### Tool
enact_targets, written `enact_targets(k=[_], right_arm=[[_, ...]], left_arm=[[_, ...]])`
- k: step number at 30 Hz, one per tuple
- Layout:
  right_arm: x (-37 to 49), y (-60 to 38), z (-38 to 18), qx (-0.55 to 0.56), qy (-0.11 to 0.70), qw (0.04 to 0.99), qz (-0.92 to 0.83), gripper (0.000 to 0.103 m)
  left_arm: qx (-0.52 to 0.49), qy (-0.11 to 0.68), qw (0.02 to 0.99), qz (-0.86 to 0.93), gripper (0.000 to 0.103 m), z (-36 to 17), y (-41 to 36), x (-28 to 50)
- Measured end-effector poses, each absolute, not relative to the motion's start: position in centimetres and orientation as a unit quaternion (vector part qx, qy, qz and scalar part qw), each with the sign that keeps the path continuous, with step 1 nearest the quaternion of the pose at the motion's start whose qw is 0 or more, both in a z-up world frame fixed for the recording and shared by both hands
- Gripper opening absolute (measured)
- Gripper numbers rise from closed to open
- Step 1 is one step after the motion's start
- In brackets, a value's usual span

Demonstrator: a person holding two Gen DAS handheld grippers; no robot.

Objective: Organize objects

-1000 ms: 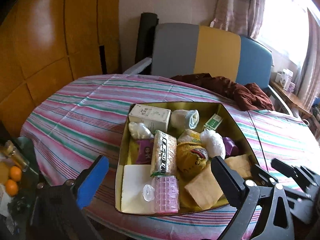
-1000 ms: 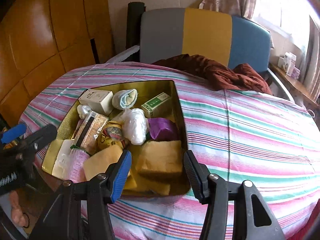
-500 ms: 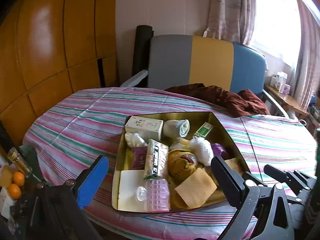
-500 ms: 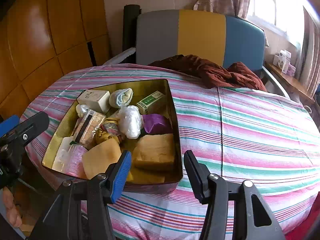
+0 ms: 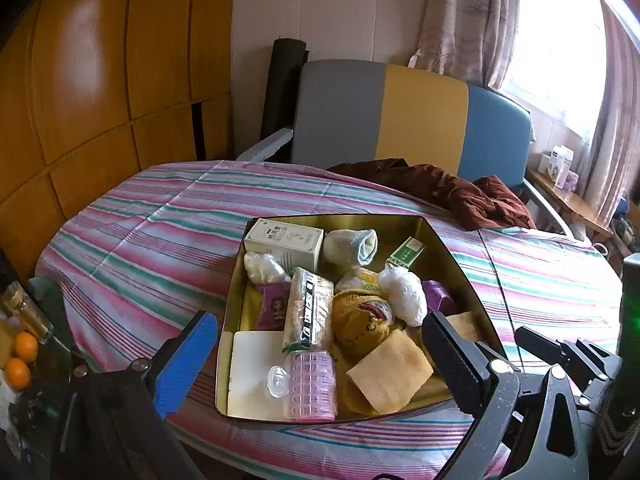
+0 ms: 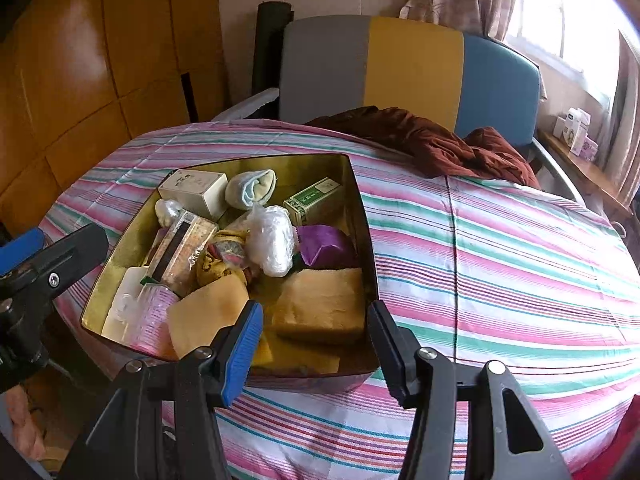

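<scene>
Ahead of me a striped cloth [image 5: 168, 232] in pink, green and white covers the counter. Behind it stands a chair [image 5: 404, 116] with grey, yellow and blue back panels, a dark red garment [image 6: 436, 144] heaped before it. Glossy orange wood panelling [image 5: 100, 80] fills my left side. On my right, daylight glares through a curtained window [image 5: 556, 40] above a wooden ledge [image 6: 580, 160].
</scene>
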State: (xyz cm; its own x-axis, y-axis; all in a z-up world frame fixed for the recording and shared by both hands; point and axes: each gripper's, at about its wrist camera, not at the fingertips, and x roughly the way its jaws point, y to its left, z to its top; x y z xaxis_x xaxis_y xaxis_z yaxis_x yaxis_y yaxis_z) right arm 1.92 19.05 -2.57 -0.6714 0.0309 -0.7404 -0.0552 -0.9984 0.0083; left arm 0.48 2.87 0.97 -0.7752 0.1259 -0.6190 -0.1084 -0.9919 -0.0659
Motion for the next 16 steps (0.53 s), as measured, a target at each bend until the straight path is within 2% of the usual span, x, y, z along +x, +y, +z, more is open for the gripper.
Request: enact_targets(k=[16], right_arm=[[1.23, 18.48, -2.72, -0.407, 0.010, 0.016, 0.913, 0.055]], left_arm=[[-0.343, -0.015, 0.059, 0.937, 0.103, 0.06, 2.58, -0.26]])
